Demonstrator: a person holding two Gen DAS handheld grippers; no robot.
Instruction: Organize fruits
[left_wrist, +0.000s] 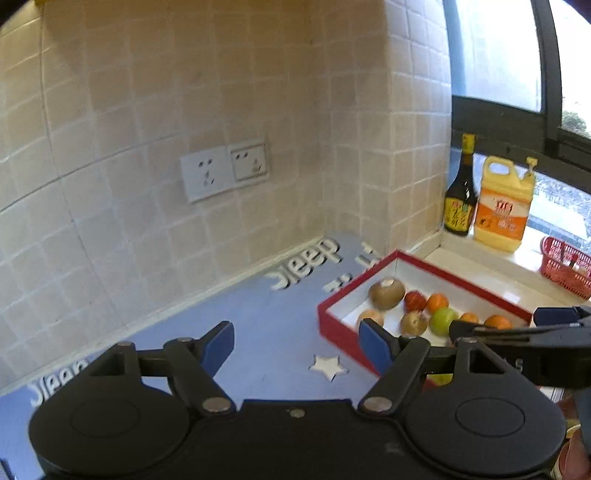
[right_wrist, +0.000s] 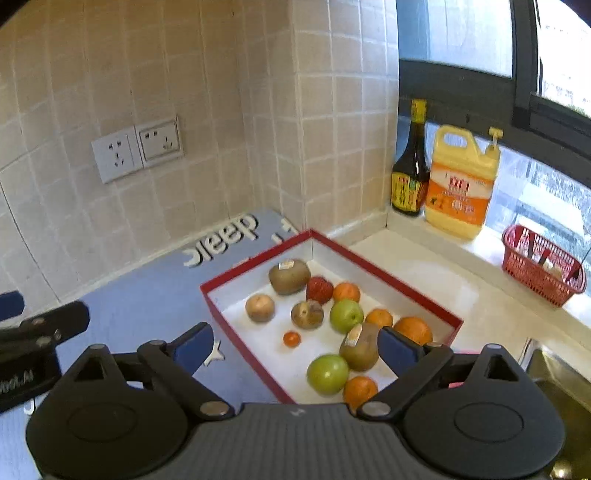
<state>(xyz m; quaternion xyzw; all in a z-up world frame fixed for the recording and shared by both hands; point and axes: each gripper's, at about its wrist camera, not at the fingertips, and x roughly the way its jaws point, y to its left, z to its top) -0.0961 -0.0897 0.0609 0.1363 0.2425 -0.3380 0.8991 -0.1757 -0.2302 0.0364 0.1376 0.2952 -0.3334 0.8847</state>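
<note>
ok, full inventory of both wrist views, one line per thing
box: 1, red outside, white inside, on the mat
kiwis: 2, brown, in box
green apples: 2, in box
oranges: 5, one tiny, in box
strawberry: 1, red, in box
tan-brown fruits: 2, in box
mat: 1, blue, white lettering, on counter
bottle: 1, dark, on sill
jug: 1, yellow, beside bottle
basket: 1, red, on sill
sockets: 2, white, on wall
left tool: open, empty
right tool: open, empty

Open blue mat (right_wrist: 147, 291) left of red box (right_wrist: 236, 334).
</note>
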